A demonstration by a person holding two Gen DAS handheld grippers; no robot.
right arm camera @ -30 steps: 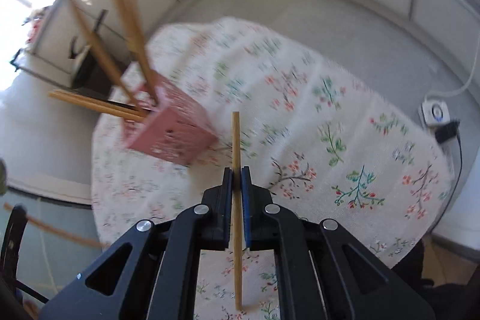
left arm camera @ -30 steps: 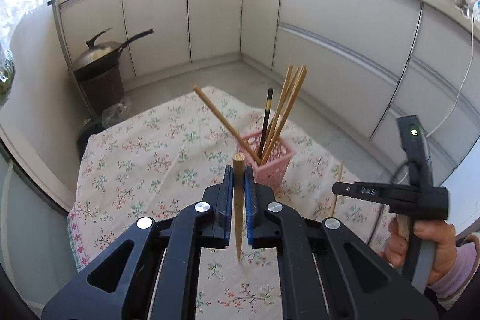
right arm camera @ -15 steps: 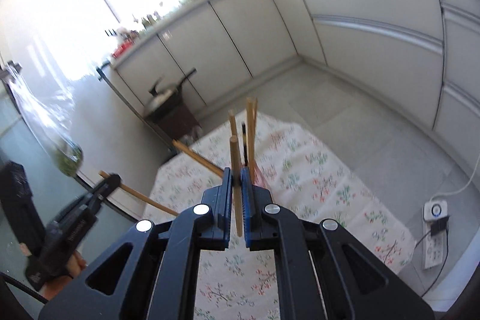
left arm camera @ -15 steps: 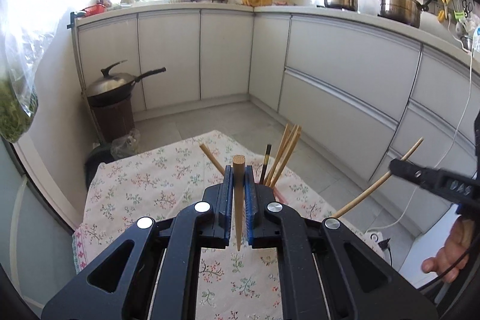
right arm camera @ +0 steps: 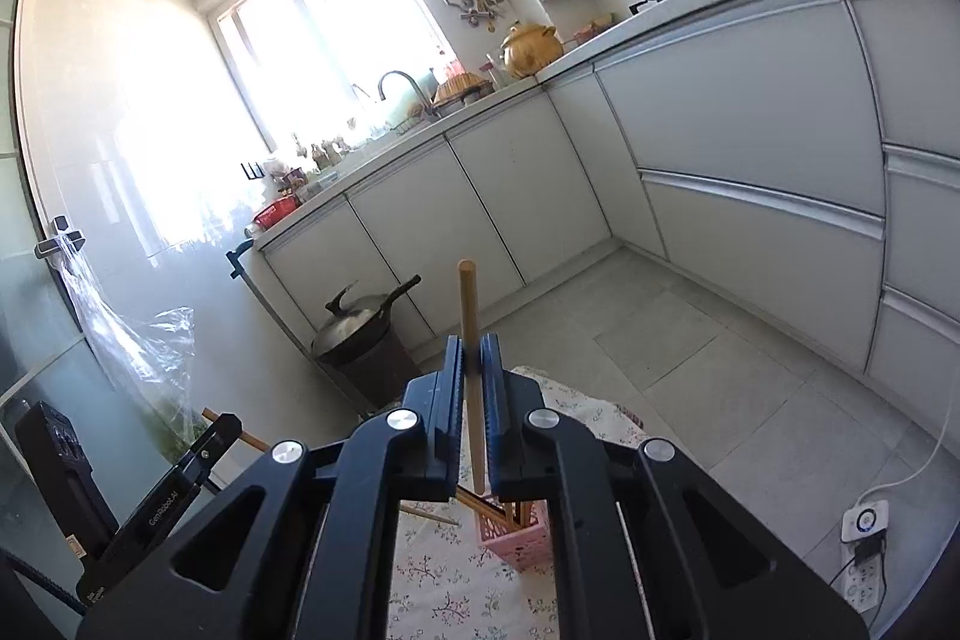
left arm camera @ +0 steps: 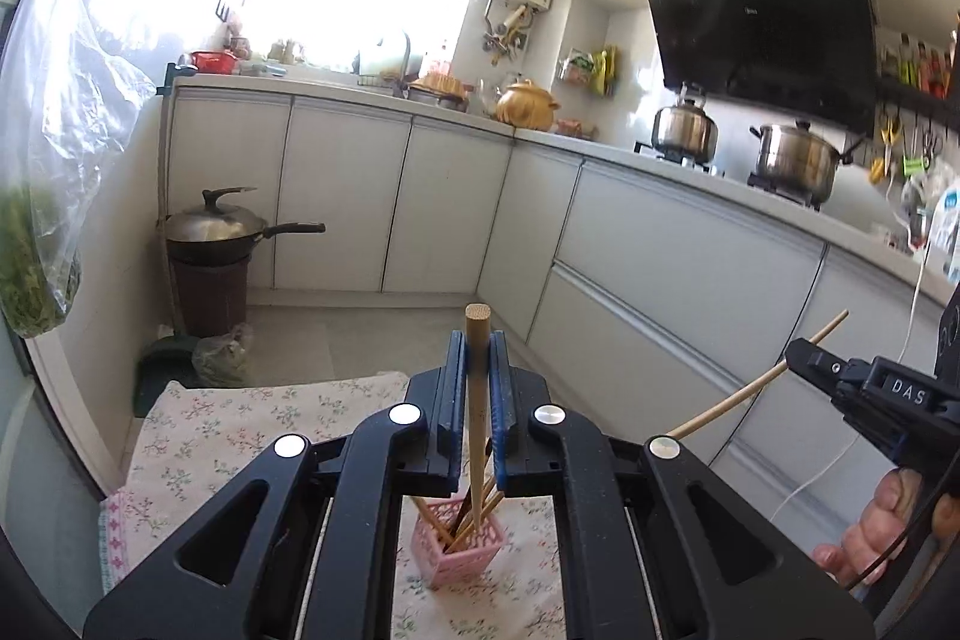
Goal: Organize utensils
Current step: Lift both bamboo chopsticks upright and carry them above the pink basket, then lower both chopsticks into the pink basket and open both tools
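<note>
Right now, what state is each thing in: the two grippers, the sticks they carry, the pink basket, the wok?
Left gripper: shut on a chopstick.
Right gripper: shut on another chopstick.
Pink basket: upright, holding several chopsticks.
Wok: lid on.

Open air above the pink basket point(left arm camera: 459, 550), its mouth seemingly crowded by leaning chopsticks point(left arm camera: 474, 511).

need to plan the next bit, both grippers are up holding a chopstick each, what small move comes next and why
Probably lower the left gripper, which is shut on a chopstick with its tip pointing down, over the pink basket and release it there. The basket already holds several chopsticks, and the right gripper can follow with its own.
</note>
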